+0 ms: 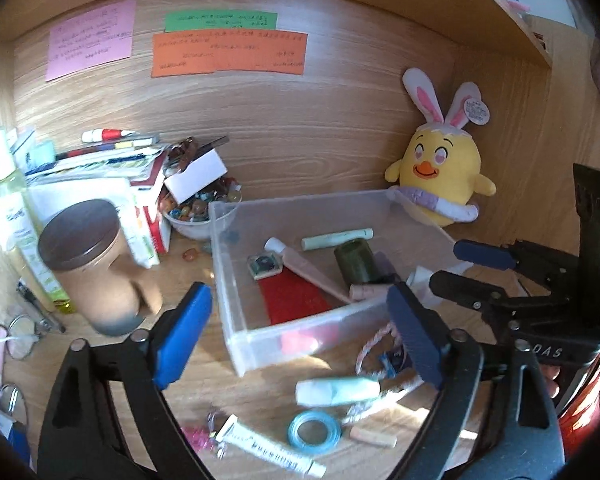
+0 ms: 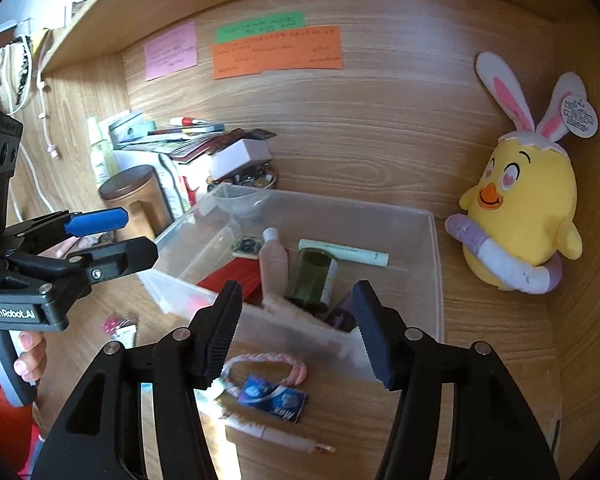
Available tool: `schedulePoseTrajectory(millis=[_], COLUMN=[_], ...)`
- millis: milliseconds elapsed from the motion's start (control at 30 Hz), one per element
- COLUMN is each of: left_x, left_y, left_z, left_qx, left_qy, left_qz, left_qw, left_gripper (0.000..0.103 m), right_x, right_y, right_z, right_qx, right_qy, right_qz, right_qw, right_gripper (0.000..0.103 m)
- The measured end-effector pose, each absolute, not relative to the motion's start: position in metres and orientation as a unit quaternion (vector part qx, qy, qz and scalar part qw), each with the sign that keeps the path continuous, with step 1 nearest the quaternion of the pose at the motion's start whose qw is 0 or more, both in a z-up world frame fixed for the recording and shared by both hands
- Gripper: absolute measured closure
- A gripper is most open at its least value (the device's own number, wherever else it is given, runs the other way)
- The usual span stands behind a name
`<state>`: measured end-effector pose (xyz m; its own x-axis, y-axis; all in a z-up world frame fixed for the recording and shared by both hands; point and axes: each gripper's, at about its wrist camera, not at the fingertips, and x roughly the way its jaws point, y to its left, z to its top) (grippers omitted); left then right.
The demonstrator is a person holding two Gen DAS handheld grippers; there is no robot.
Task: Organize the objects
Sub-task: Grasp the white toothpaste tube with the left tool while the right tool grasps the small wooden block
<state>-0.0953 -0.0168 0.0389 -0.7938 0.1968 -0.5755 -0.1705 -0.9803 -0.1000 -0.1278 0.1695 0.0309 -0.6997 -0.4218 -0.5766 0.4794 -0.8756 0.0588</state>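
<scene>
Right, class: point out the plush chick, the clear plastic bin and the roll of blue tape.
plush chick [image 2: 516, 216], right wrist view, on its yellow belly.
clear plastic bin [image 1: 300, 330], left wrist view, on its near wall.
roll of blue tape [image 1: 298, 438], left wrist view, on its blue ring.

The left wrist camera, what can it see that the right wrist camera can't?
Only the left wrist view shows the blue tape roll, the white tube and the eyeglasses on the desk. Only the right wrist view shows the white drawstring bag hanging at the far left. Both show the clear plastic bin, the yellow chick plush, the brown jar and the pink braided cord.
</scene>
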Motion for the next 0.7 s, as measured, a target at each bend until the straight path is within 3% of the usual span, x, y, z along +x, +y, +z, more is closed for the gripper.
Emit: schedulePoseTrajectory(millis=[200,700], left_x=[-0.074,-0.050], left_y=[-0.028,-0.032], left_z=[0.026,-0.035], left_qx=[-0.327,-0.415], left_qy=[-0.014,-0.014], left_qz=[0.941,0.908], left_qw=[0.086,0.060], left_gripper=[0.006,0.005], right_x=[-0.108,-0.074], right_y=[0.163,0.142], right_z=[0.024,-0.015], right_qx=[0.307,0.355], right_qy=[0.053,0.075], right_qz=[-0.913,-0.883], right_qw=[0.263,0.296], right_gripper=[0.041,0.041])
